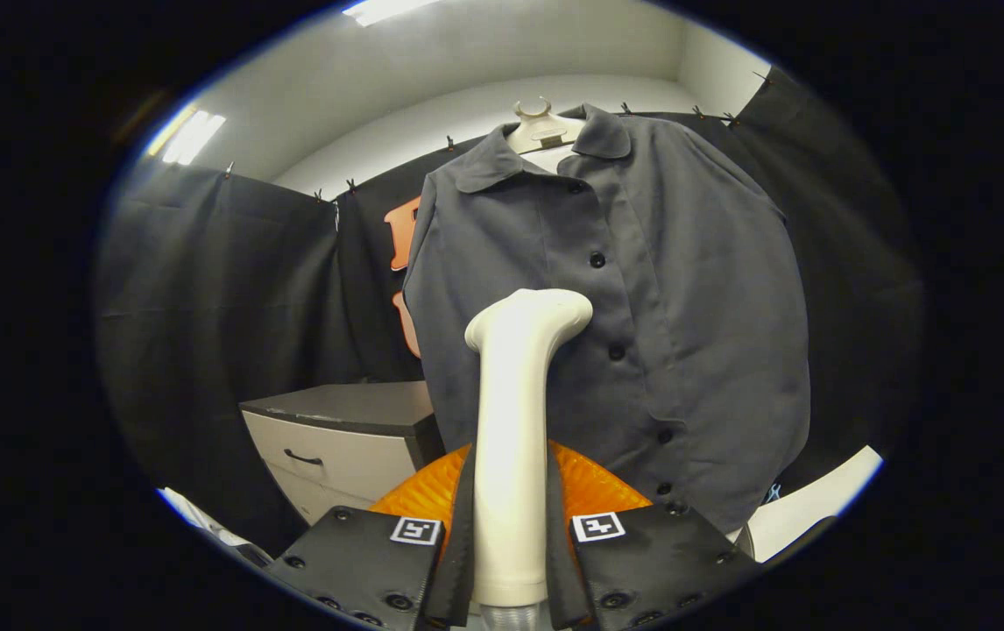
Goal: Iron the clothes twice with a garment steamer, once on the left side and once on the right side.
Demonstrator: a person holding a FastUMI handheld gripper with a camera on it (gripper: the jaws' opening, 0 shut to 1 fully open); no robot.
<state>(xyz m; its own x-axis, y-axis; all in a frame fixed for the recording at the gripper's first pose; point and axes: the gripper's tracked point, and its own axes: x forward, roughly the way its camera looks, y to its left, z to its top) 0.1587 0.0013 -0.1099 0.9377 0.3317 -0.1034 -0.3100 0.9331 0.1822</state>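
Booth: one shirt (616,298), claw-gripped (509,561) steamer (515,421).

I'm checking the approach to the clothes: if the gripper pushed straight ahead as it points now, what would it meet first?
Probably the grey shirt on its hanger: the gripper is shut on the steamer, whose head already sits close before the shirt's button strip. How close is unclear.

The garment steamer (515,438) hides the lower middle of the shirt (642,333); its base runs out of sight between the gripper (509,561) fingers. The shirt covers most of its hanger (544,131) and one corner of the cabinet (344,438).
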